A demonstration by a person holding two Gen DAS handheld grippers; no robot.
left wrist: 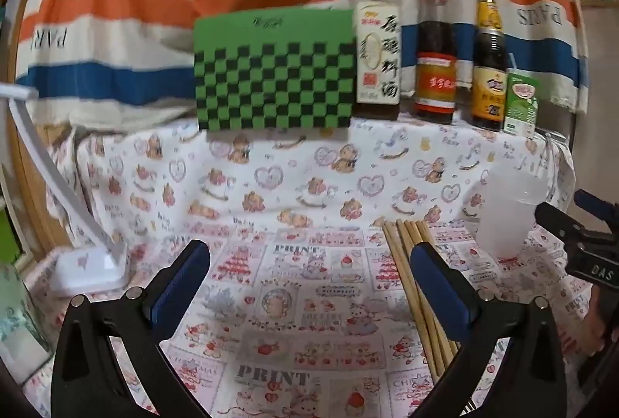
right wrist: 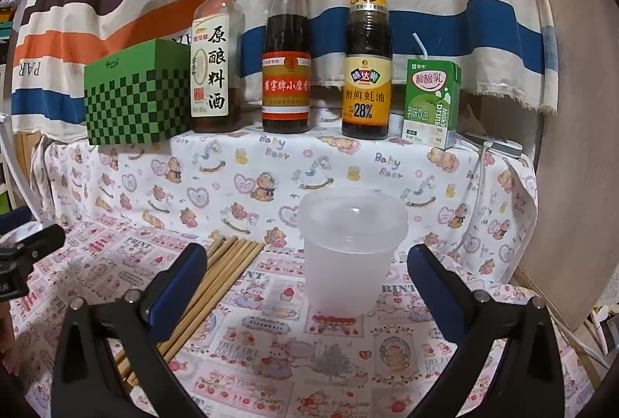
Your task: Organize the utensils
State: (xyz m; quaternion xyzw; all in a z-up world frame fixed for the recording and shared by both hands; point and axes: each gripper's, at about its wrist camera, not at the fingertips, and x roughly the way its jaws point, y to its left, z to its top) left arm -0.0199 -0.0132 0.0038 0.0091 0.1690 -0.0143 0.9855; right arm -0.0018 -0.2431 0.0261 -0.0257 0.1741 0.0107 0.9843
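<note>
On the left side of the table, covered with a pink-and-white printed cloth [left wrist: 309, 302], the left gripper [left wrist: 309, 282] hovers with its blue-padded jaws spread as wide as they go and nothing between them. Just beside its right finger lies the bundle of bare wooden chopsticks [left wrist: 406, 263], flat on the cloth near the middle of the table, their far ends pointing toward the back edge. The sticks lie tight together, so a pinch on one could drag or roll its neighbours, and a low approach could snag the loose cloth and bunch it.

To the right of the chopsticks stands the translucent white plastic cup [right wrist: 350, 248], upright and apparently empty. It looks light: a stick dropped in at a slant, or a nudge from a finger, could probably tip it over. The right gripper [right wrist: 309, 282] faces the cup, equally wide open and holding nothing.

Along the back edge, the green chequered box [right wrist: 135, 97], three glass sauce bottles [right wrist: 286, 70] and a green drink carton [right wrist: 431, 101] stand well apart from the work.
</note>
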